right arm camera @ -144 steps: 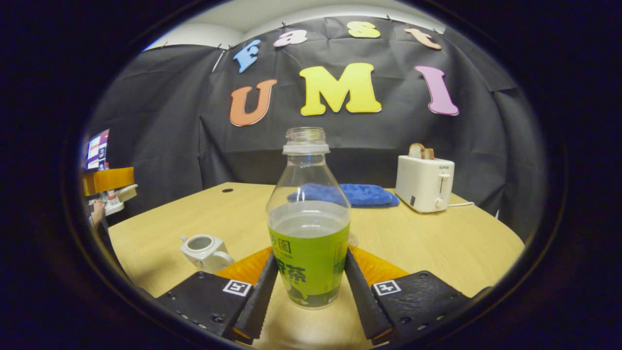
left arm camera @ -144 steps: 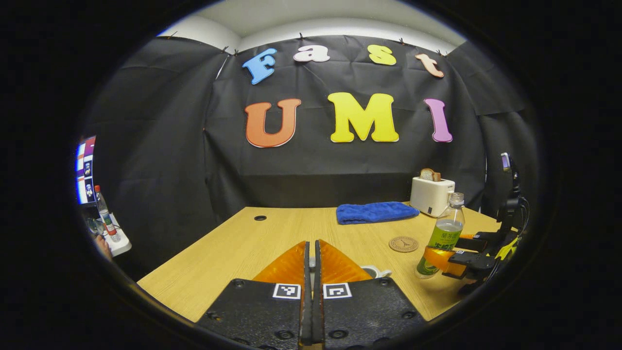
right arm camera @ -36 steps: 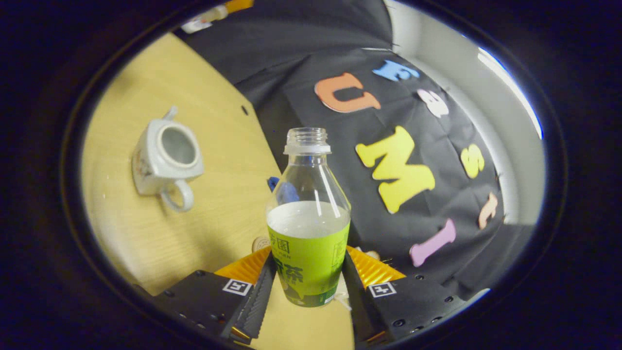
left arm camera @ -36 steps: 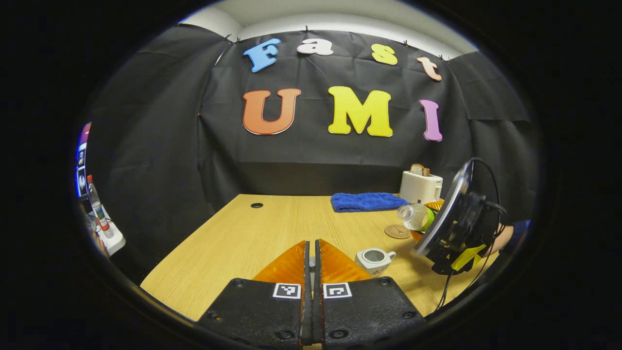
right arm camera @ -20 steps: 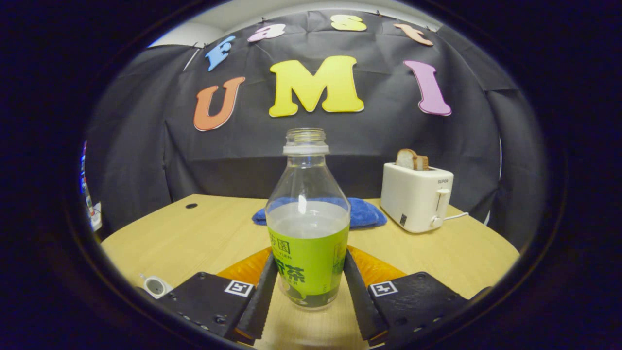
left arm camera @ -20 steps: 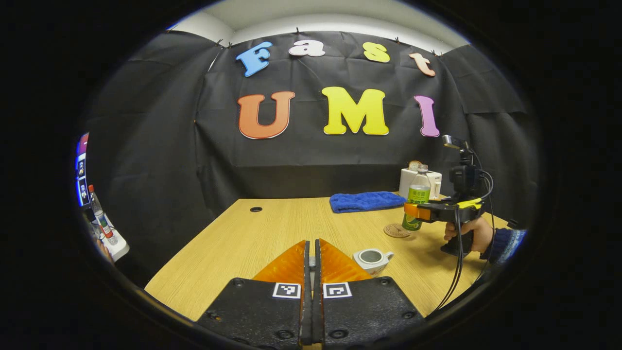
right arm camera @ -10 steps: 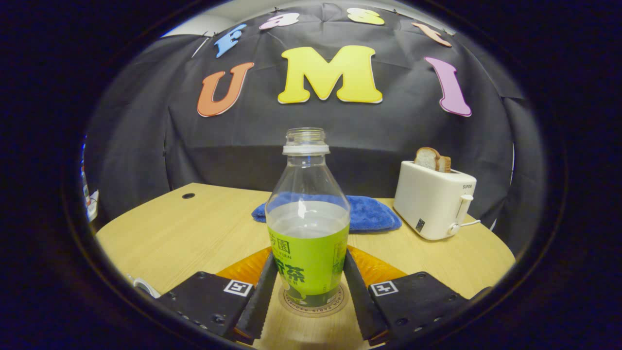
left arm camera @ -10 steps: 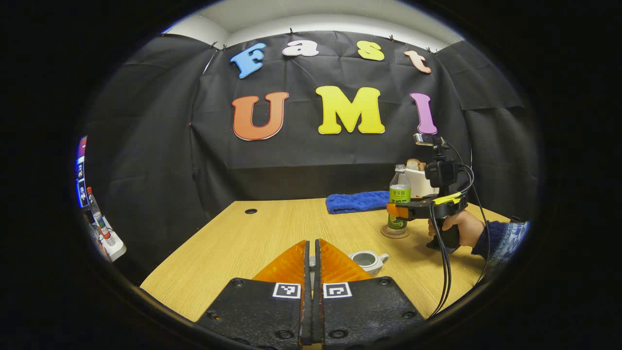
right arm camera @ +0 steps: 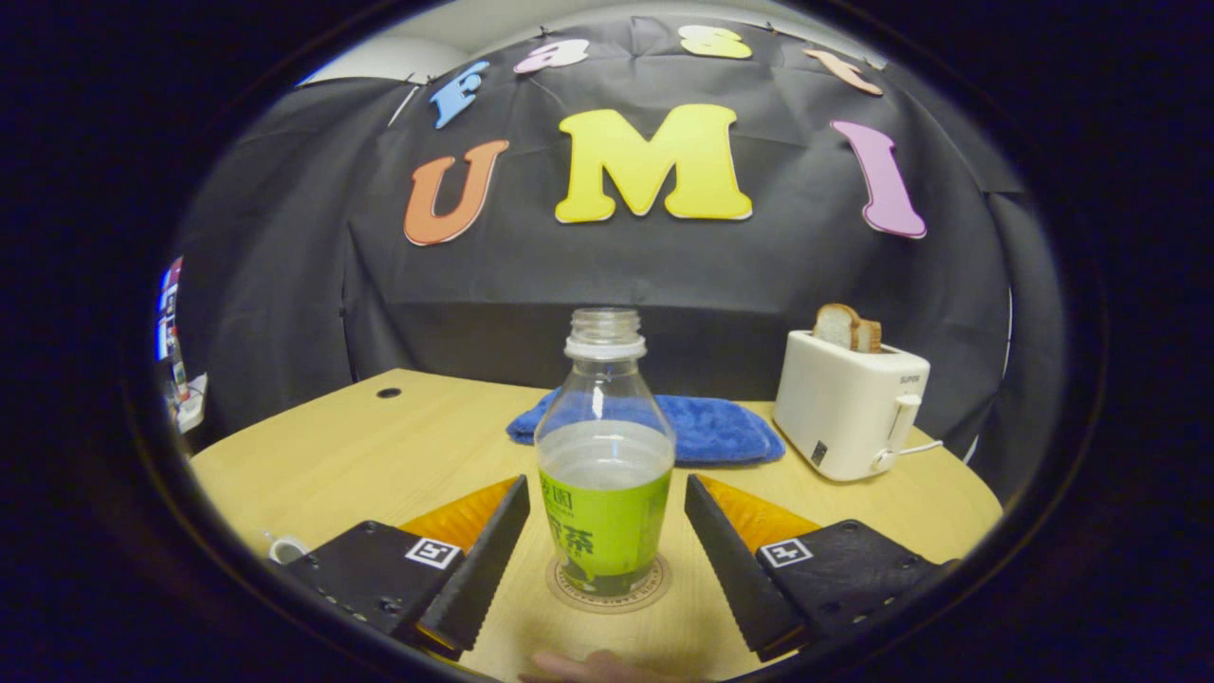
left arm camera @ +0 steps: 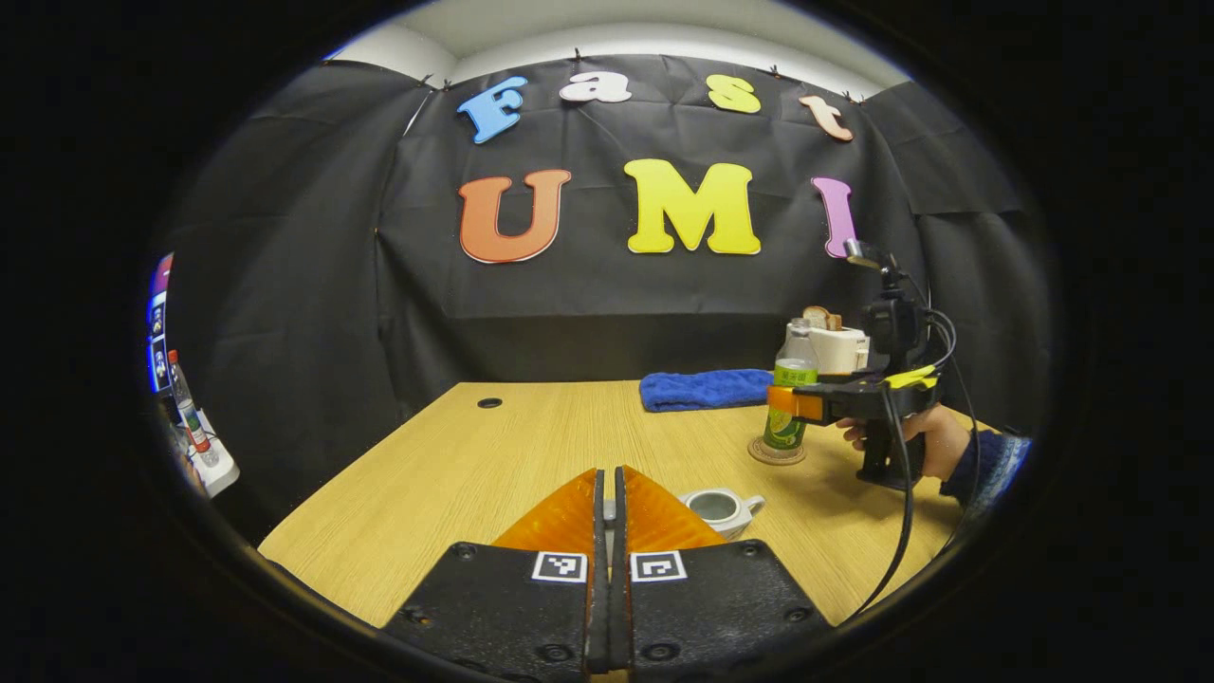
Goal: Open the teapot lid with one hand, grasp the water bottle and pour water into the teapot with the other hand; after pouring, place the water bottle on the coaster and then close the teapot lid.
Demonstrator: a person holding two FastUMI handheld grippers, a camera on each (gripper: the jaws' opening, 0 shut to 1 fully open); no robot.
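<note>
The water bottle [right arm camera: 605, 493], clear with a green label and no cap, stands upright on the round coaster [right arm camera: 607, 604]. My right gripper [right arm camera: 607, 486] is open, with a finger on each side of the bottle and a gap to both. From the left gripper view, the bottle [left arm camera: 795, 359] and coaster [left arm camera: 776, 453] sit at the right, with the right gripper [left arm camera: 783, 404] around the bottle. The white teapot [left arm camera: 721, 509] stands lidless, just right of my left gripper [left arm camera: 608, 489]. That gripper is shut, and a pale sliver of the lid shows between its fingers.
A white toaster [right arm camera: 854, 403] with bread stands at the back right, and a blue towel [right arm camera: 711, 427] lies behind the bottle. A person's hand [left arm camera: 934, 441] holds the right gripper's handle. The teapot's edge [right arm camera: 283, 548] peeks in at the lower left.
The right gripper tipped the bottle near the teapot, righted it, and set it on the coaster. It has now opened and let go. The left gripper stayed shut.
</note>
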